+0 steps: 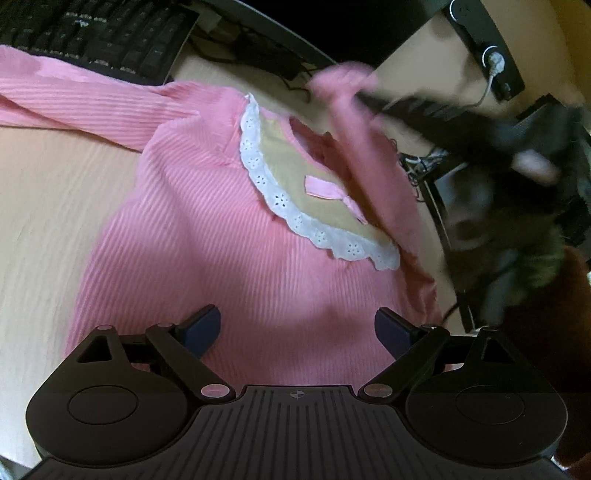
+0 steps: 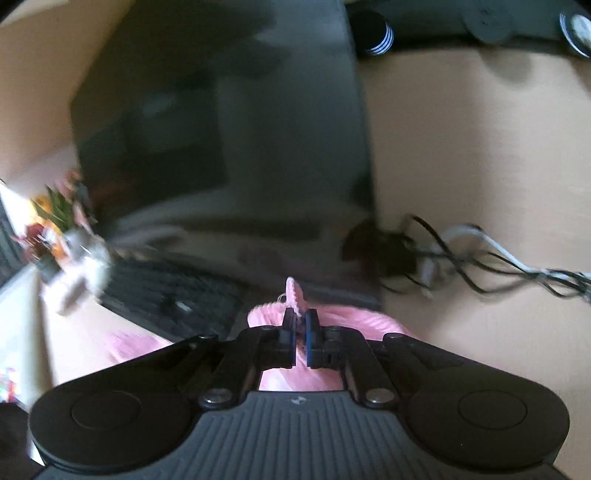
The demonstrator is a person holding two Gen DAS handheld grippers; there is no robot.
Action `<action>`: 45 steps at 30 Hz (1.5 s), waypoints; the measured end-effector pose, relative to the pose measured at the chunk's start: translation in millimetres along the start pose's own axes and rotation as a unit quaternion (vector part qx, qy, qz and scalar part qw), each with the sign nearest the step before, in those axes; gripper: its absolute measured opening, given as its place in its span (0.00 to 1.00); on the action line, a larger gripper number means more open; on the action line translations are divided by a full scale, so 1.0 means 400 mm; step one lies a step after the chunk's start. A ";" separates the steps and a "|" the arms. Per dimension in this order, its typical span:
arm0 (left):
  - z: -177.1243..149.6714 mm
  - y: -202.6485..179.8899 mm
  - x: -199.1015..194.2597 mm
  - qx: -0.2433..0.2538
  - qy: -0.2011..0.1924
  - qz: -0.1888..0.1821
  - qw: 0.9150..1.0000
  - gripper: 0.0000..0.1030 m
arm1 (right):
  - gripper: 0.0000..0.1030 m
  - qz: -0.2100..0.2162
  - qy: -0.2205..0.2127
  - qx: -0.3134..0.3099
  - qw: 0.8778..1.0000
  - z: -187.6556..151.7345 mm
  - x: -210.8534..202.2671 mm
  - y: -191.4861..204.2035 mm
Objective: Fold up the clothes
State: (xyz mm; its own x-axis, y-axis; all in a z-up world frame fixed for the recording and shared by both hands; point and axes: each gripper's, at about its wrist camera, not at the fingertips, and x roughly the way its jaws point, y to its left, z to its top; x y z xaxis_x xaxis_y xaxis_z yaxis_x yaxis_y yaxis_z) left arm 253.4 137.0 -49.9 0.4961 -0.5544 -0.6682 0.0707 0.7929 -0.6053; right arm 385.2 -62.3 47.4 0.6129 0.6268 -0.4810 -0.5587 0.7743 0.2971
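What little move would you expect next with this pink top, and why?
Probably the right gripper carries the pink sleeve it pinches across onto the top's body. The sleeve is already lifted above the lace collar, while the open left gripper hovers over the lower body, free to hold it flat.

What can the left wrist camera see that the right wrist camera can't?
Only the left wrist view shows the pink top's lace collar, its little bow, and the open left gripper above the fabric. Only the right wrist view shows the dark monitor, the tangled cables, and the right gripper pinching a pink sleeve end. Both show the pink top, a black keyboard and the wooden desk.
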 end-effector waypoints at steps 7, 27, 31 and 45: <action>0.002 -0.003 0.001 0.004 0.003 -0.002 1.000 0.93 | 0.43 0.032 0.038 0.040 0.998 -0.073 0.102 0.027; 0.068 0.022 -0.077 -0.037 -0.063 0.027 0.997 0.97 | 1.00 -0.069 0.002 0.172 0.983 -0.358 -0.237 -0.142; 0.120 0.082 -0.146 -0.089 -0.127 0.082 0.985 0.95 | 1.00 -0.068 0.021 0.182 0.981 -0.389 -0.225 -0.135; 0.250 0.287 -0.186 -0.187 -0.216 0.269 0.920 0.67 | 1.00 -0.042 0.064 0.199 0.977 -0.412 -0.199 -0.135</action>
State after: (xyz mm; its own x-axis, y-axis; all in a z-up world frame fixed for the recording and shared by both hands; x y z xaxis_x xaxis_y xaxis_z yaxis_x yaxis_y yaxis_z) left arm 311.0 294.5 -26.5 0.6762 0.1088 -0.7286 -0.5475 0.7359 -0.3983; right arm 274.4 -168.3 -66.2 0.5589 0.5633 -0.6086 -0.2326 0.8109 0.5369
